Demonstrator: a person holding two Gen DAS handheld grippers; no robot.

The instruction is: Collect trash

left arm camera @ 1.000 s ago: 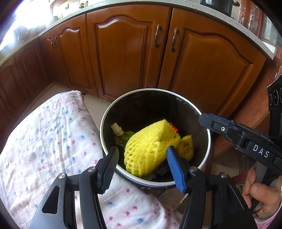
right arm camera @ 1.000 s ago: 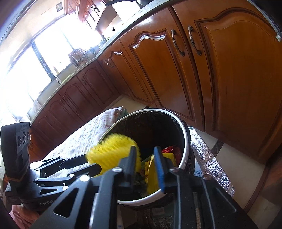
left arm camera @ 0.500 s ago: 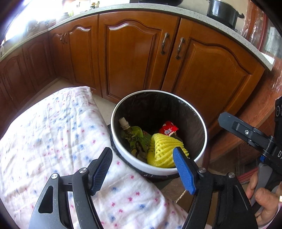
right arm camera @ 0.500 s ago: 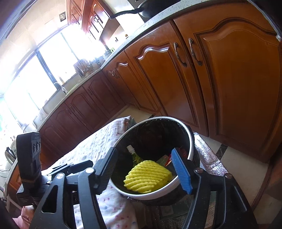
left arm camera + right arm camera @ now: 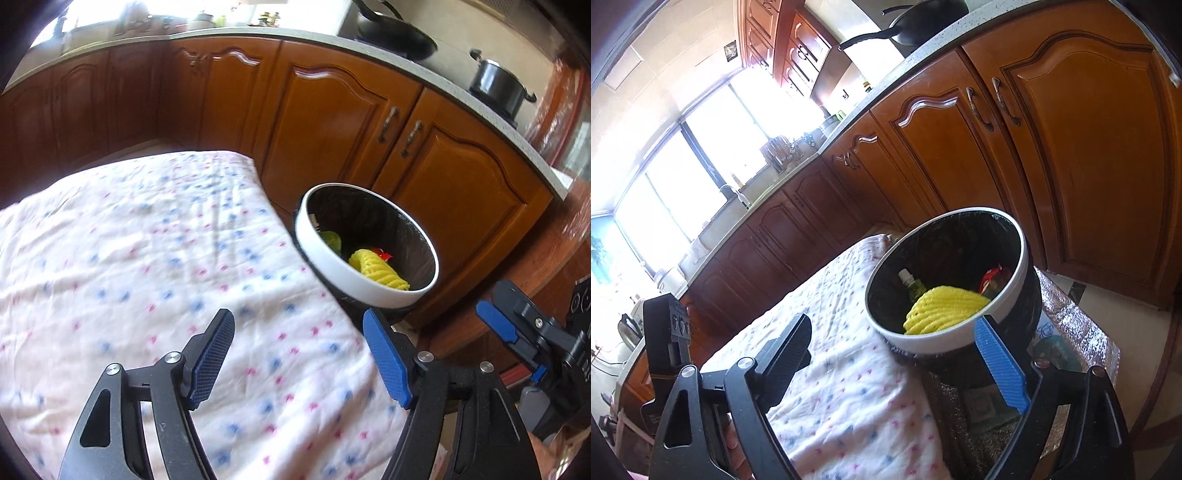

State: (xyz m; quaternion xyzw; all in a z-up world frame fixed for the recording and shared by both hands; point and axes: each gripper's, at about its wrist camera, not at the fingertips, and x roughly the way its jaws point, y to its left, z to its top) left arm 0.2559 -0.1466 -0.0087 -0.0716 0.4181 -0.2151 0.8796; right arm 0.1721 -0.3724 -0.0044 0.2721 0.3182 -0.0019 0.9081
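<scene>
**Both grippers empty above the cloth, trash lying in the bin**

Nearest the left wrist camera, the left gripper point(image 5: 297, 356) hung over the patterned cloth point(image 5: 147, 258), its jaws spread wide and opening further, with only cloth showing between the blue pads. The right gripper point(image 5: 905, 360) was likewise opening, its jaws very wide and nothing gripped; the near edge of the cloth and the bin's lower rim showed in the gap between its fingers. In the left view the right gripper appeared at the right edge, and in the right view the left gripper's body stood at the lower left.

Just beyond the cloth's right edge stood the round trash bin point(image 5: 325, 254), white-rimmed and lined with a black bag, touching or nearly touching the cloth. Inside it lay the yellow foam net point(image 5: 943, 306), with a green pouch point(image 5: 914, 286) with a white spout to its left and a red wrapper point(image 5: 991, 277) behind it on the right.

Behind the bin ran wooden cabinets point(image 5: 332, 122) under a pale countertop point(image 5: 461, 96). On the countertop sat a dark pan point(image 5: 395, 33) and, farther right, a black pot point(image 5: 496, 86). Bright windows point(image 5: 701, 147) filled the far wall in the right view.
</scene>
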